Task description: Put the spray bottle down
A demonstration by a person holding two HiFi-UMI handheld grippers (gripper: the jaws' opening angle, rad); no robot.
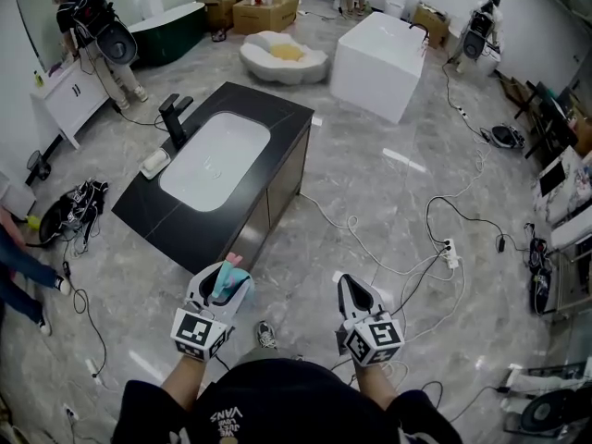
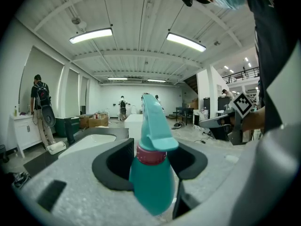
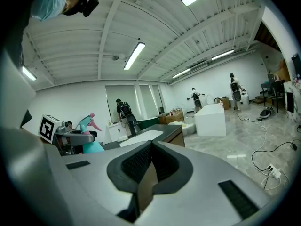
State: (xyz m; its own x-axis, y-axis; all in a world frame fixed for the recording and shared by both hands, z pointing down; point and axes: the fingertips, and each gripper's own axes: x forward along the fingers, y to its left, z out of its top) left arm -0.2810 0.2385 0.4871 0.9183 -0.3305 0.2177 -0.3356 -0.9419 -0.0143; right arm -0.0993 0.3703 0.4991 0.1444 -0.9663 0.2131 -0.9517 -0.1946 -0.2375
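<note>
bottle: teal spray bottle [image 2: 151, 173], held in the air in the left gripper, close to the near corner of the counter
long axis: upright, spray head on top and pointing away from the person, base down
left gripper [image 2: 150, 160]: jaws clamped on the bottle's body, just under its red collar
counter [image 1: 277, 118]: black top with a white sink [image 1: 215, 160]; it lies ahead of the left gripper and a little to its left
over or short of it: I cannot tell whether the bottle's base is already above the corner
right gripper [image 3: 150, 166]: jaws together, nothing in them; it is beside the left one and farther from the counter
nearer hand: the left
likely need: forward and down, no turning
</note>
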